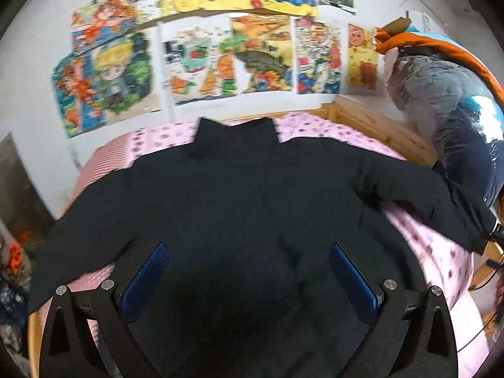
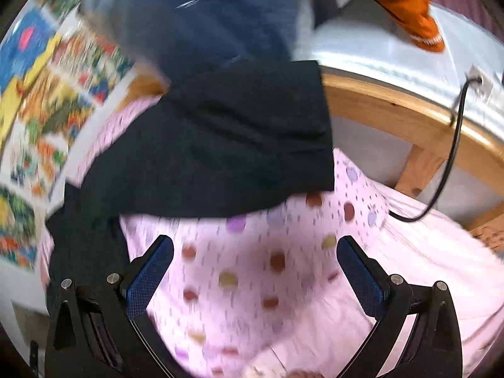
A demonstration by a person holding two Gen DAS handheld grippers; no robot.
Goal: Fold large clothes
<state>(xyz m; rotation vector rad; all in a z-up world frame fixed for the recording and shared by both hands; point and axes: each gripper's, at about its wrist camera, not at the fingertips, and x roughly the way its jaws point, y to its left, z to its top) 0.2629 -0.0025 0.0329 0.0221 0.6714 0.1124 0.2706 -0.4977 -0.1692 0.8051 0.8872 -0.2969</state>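
Note:
A large black garment (image 1: 245, 208) lies spread flat on a pink dotted bedsheet (image 1: 441, 252), collar toward the far wall, sleeves stretched out left and right. My left gripper (image 1: 249, 252) is open and empty, hovering over the garment's lower body. In the right wrist view one black sleeve (image 2: 226, 145) lies across the pink sheet (image 2: 252, 267), its cuff end toward the right. My right gripper (image 2: 255, 245) is open and empty above the bare sheet, just below that sleeve.
A wooden bed frame (image 1: 384, 132) borders the far right side and also shows in the right wrist view (image 2: 409, 119). A clear bag of clothes with orange fabric (image 1: 441, 94) sits at the right. Colourful drawings (image 1: 195, 56) cover the wall. A black cable (image 2: 447, 163) hangs at the right.

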